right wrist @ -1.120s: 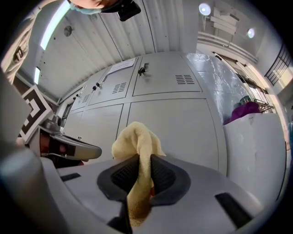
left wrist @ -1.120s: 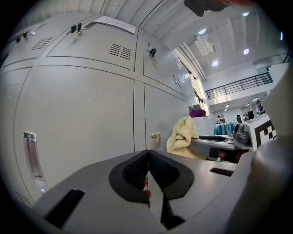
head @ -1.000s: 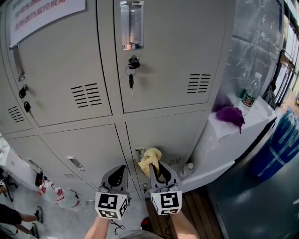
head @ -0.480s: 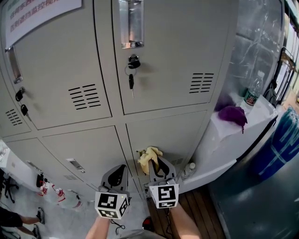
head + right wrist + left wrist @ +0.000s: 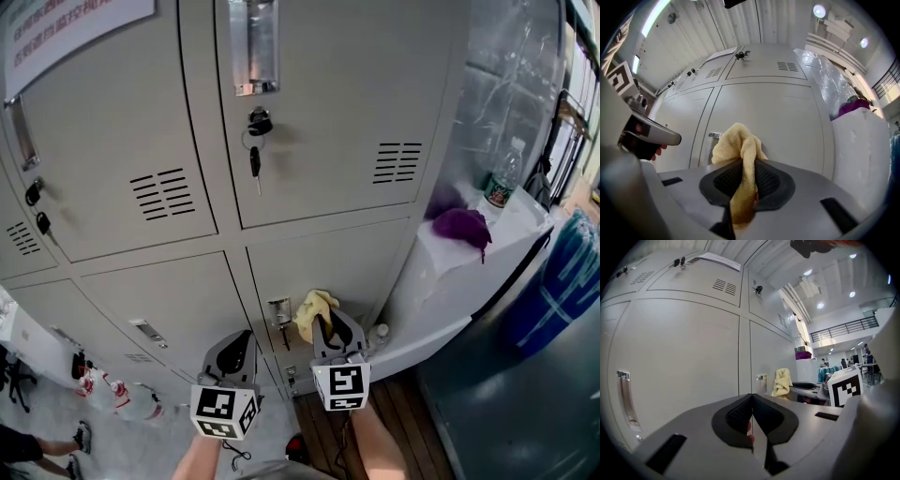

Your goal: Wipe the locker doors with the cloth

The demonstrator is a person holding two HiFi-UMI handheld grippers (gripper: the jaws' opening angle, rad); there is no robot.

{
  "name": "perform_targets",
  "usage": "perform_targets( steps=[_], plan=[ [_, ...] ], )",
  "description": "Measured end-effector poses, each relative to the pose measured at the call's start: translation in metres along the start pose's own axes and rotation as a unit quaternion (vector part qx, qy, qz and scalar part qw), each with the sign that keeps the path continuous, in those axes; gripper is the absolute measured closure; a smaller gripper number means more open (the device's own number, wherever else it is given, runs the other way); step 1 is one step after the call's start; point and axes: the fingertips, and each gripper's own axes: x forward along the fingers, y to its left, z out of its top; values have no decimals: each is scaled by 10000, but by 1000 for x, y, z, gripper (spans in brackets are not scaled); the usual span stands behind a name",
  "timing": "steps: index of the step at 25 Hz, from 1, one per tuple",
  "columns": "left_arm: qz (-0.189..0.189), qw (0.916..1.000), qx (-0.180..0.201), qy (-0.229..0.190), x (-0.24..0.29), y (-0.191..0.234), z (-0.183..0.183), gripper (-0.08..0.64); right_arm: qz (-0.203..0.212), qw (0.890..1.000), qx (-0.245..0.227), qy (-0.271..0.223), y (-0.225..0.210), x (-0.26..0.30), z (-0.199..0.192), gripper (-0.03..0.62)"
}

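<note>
Grey locker doors (image 5: pixel 323 112) fill the head view. My right gripper (image 5: pixel 327 330) is shut on a yellow cloth (image 5: pixel 314 307), held up before the lower right door (image 5: pixel 337 267), just right of its small metal handle (image 5: pixel 278 312). Whether the cloth touches the door I cannot tell. In the right gripper view the cloth (image 5: pixel 738 143) bunches above that right gripper (image 5: pixel 747 180) and hangs down between the jaws. My left gripper (image 5: pixel 234 350) stands shut and empty to the left, before the lower middle door. In the left gripper view the left gripper (image 5: pixel 752 414) shows its pads pressed together, with the cloth (image 5: pixel 782 382) beyond.
A key (image 5: pixel 254 159) hangs from the upper door's lock. To the right stands a white cabinet (image 5: pixel 441 281) bearing a purple cloth (image 5: pixel 462 228) and a green-labelled bottle (image 5: pixel 502 183). A small bottle (image 5: pixel 377 337) stands at its foot. Spray bottles (image 5: pixel 117 396) lie at the lower left.
My right gripper has carried the cloth to the right, from over the lower door's handle to beside it. The left gripper has stayed where it was.
</note>
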Motion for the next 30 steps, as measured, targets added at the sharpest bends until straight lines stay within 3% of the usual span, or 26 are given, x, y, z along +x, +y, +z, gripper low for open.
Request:
perform_targets(
  steps=[20,30],
  plan=[
    [-154,9999,58,32,8,-13,0,537,-1133,9933,-148,179,-124,-21,-21,518],
    [-138,9999,72,62,9,-15,-2,537,-1319,9909,-136,227,-146,-25,-27,520]
  ],
)
